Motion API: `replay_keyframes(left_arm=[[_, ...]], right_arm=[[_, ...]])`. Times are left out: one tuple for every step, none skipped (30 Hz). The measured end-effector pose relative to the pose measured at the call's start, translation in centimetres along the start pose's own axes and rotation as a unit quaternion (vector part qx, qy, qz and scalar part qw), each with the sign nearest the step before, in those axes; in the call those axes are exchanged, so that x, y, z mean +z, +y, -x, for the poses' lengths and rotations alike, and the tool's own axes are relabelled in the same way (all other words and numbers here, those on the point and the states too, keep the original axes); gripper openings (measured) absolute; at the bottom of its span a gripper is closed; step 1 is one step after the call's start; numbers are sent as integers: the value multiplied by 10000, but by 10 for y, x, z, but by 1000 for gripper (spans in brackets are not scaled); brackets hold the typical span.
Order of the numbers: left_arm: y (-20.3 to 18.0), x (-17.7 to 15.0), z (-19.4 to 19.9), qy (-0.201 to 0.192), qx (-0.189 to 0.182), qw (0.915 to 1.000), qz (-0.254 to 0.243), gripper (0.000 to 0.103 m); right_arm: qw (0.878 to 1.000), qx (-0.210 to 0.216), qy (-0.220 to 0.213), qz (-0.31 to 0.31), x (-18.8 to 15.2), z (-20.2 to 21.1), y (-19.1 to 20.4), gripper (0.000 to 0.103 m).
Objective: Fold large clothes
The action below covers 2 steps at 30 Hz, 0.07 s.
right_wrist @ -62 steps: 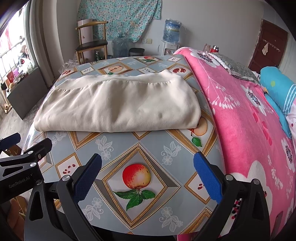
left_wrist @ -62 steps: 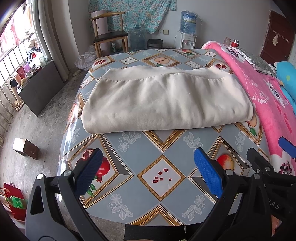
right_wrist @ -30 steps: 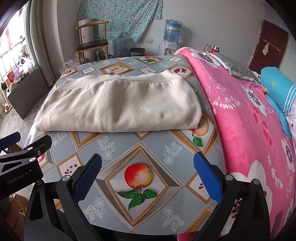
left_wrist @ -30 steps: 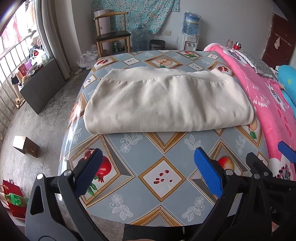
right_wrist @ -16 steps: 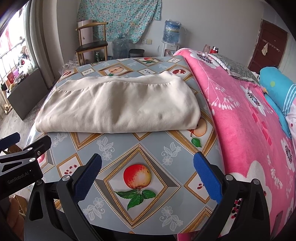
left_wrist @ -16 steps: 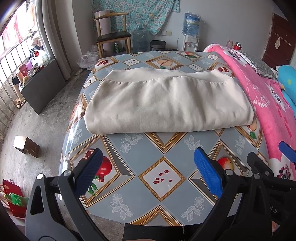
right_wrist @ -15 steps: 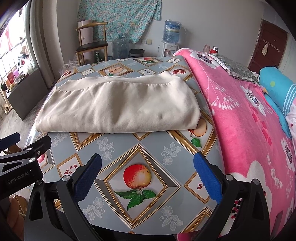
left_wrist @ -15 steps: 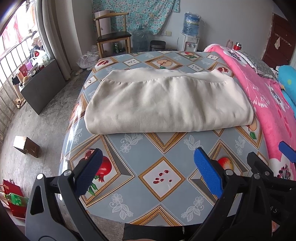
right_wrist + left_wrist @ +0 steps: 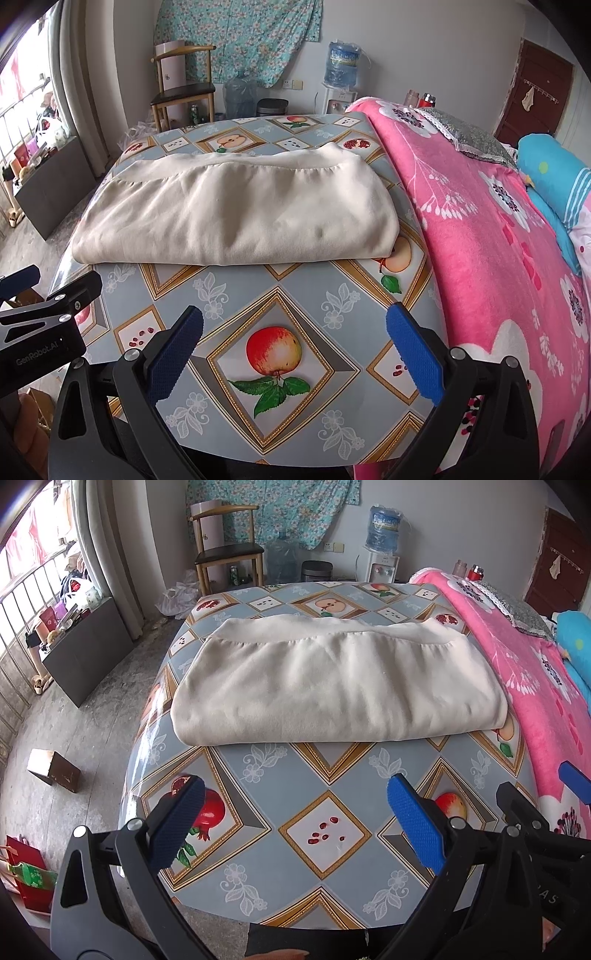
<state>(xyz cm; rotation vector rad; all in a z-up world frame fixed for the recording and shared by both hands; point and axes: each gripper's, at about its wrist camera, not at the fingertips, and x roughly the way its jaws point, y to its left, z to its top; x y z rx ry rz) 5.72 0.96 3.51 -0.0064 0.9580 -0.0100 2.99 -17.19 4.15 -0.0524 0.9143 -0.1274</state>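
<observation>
The left gripper [image 9: 295, 827] stood with its two blue-padded fingers [image 9: 413, 834] spread wide and nothing between them, hovering over the near edge of the table [image 9: 325, 849]. The right gripper [image 9: 295, 347] was just as wide open and just as empty, held beside it above the apple print of the tablecloth; each gripper showed at the edge of the other's view.

Beyond the fingers lay one cream garment [image 9: 332, 686], folded into a single thick rectangle across the middle of the table, its seamed hem along the far side and its right end close to the one pink flowered blanket [image 9: 480, 221]. Neither gripper touched it.

Farther out stood one wooden chair [image 9: 225, 554] against the wall, one water dispenser [image 9: 384, 550] with its bottle on top, a second water bottle [image 9: 282, 559] on the floor, and one small cardboard box [image 9: 53, 770] on the floor to the left.

Compared with two seconds before, the garment lay in the same place and shape, and both grippers had barely shifted, their fingers equally spread.
</observation>
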Motion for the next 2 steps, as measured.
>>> replay_keyframes(left_arm=[[0,0,0,-4,16,10000,-3,95],[-1,0,0,-9,25,10000,-9,95]], right_arm=[[10000,-3,2,0,0,0,0,97],[10000,-9,2,-3,0,0,0,97]])
